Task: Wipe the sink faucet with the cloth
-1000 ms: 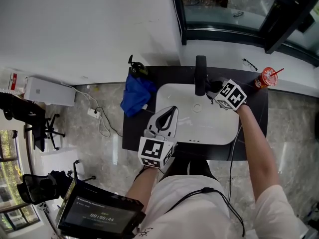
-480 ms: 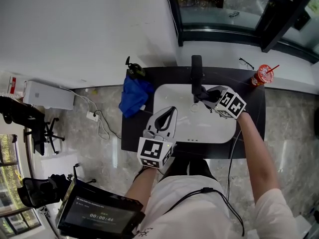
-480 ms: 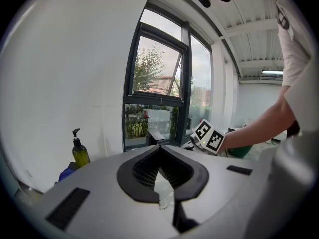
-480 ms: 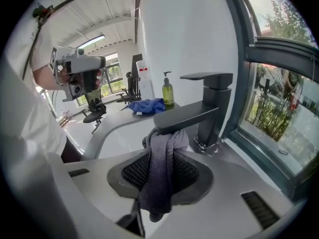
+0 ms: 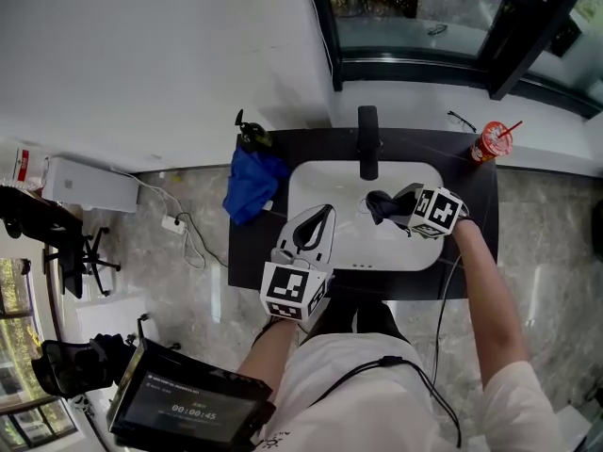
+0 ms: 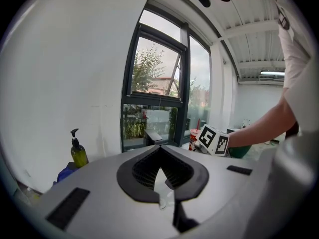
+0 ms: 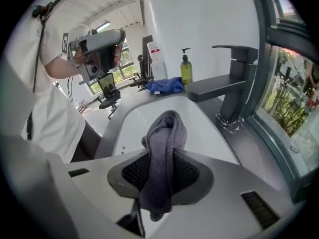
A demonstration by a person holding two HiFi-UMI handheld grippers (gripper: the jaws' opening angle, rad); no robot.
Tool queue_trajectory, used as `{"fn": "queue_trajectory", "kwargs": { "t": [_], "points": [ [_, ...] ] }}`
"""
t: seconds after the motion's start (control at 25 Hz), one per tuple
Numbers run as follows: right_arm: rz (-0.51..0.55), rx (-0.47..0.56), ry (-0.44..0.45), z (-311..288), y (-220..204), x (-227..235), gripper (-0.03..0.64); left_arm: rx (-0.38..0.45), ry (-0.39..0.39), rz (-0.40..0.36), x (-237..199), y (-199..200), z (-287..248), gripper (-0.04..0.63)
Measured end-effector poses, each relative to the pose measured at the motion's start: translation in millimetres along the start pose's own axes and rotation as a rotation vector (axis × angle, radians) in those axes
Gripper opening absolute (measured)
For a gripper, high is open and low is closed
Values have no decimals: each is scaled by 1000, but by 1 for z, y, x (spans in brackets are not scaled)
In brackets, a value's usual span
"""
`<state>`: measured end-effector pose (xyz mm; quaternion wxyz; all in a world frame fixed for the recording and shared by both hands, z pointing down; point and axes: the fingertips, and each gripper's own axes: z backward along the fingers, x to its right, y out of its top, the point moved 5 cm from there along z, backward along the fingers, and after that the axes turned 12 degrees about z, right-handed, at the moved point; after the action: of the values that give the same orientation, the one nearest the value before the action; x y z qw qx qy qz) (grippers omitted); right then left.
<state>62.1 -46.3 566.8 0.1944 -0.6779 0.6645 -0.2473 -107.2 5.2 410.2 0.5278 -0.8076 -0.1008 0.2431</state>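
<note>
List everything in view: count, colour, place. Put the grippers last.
sink: one, white, set in the counter
counter: one, black, below the window
faucet: one, black, at the sink's back edge
grey cloth: one, grey, clamped in the right gripper above the sink
blue cloth: one, blue, at the counter's left end, hanging over the edge
soap bottle: one, olive green with a black pump, at the counter's back left corner
cup: one, red with a straw, by the counter's back right corner
box: one, white, on the floor by the wall, left
screen: one, dark, bottom left
left gripper: one, white, shut and empty, at the sink's near left
right gripper: one, white, shut on the grey cloth
</note>
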Motion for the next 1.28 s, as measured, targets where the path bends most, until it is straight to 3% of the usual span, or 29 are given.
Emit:
{"fn": "queue_trajectory", "kwargs": {
  "t": [0.28,0.56,0.88,1.28],
  "points": [
    [-86,-35,-229,13,-9,48,106,-1,7,2,-4,-1,4,-6],
    [-77,-45,-284,18,1,81,107,-5,21,6,-7,-2,6,-6],
    [-27,14,-273,12,20,100,106,-12,46,12,-14,-4,4,-6],
    [-299,369,-39,12,16,111,107,-17,79,20,-23,-4,2,-6]
  ]
}}
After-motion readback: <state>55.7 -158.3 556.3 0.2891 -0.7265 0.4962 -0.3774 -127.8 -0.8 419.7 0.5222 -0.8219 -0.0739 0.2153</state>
